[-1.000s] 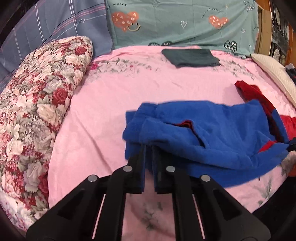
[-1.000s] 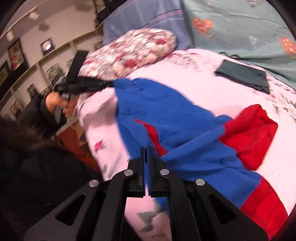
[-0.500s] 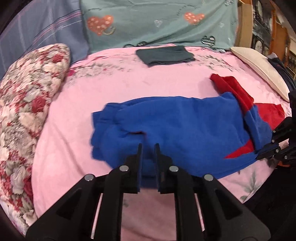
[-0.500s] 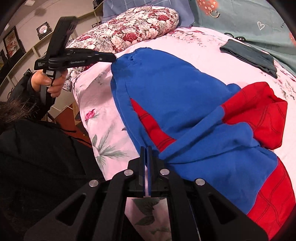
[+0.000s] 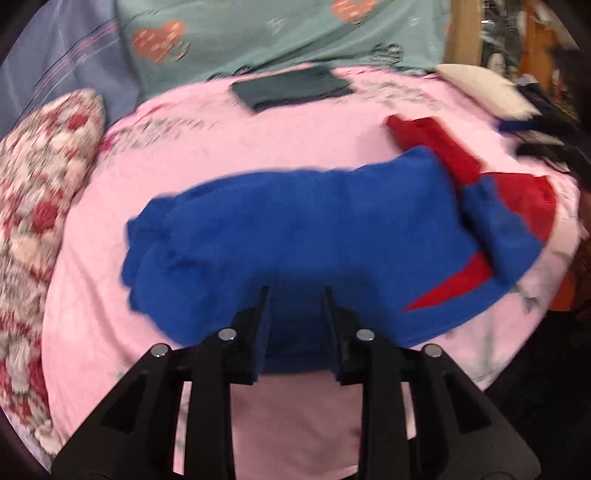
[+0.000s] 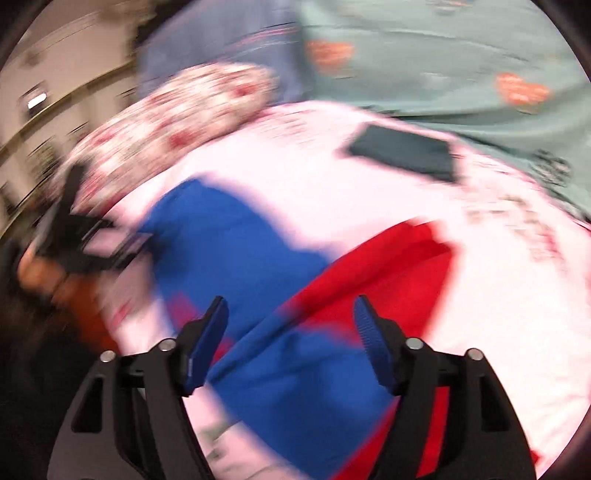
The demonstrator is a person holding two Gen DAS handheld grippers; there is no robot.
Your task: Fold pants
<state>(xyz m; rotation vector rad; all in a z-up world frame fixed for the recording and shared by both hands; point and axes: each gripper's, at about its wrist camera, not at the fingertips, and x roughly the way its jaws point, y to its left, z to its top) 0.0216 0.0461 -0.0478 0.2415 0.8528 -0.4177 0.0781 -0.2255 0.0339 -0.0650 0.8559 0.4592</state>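
Blue pants with red panels [image 5: 295, 229] lie spread across the pink bed sheet, waist end at the left, red legs at the right. My left gripper [image 5: 295, 291] is open, its jaws apart over the near blue edge of the pants. In the right wrist view the pants [image 6: 229, 236] are blurred; my right gripper [image 6: 290, 304] is wide open just above the blue and red cloth, holding nothing. The left gripper [image 6: 85, 236] and the hand holding it show at the left of that view.
A folded dark green garment [image 5: 291, 90] lies at the far side of the bed, also in the right wrist view [image 6: 402, 151]. A floral pillow [image 5: 33, 192] lies at the left, teal bedding [image 5: 280, 33] behind, a white pillow [image 5: 484, 88] far right. The bed edge is near.
Both grippers have let go of the pants and opened. The pants now lie flatter on the sheet. Both views are blurred by motion.
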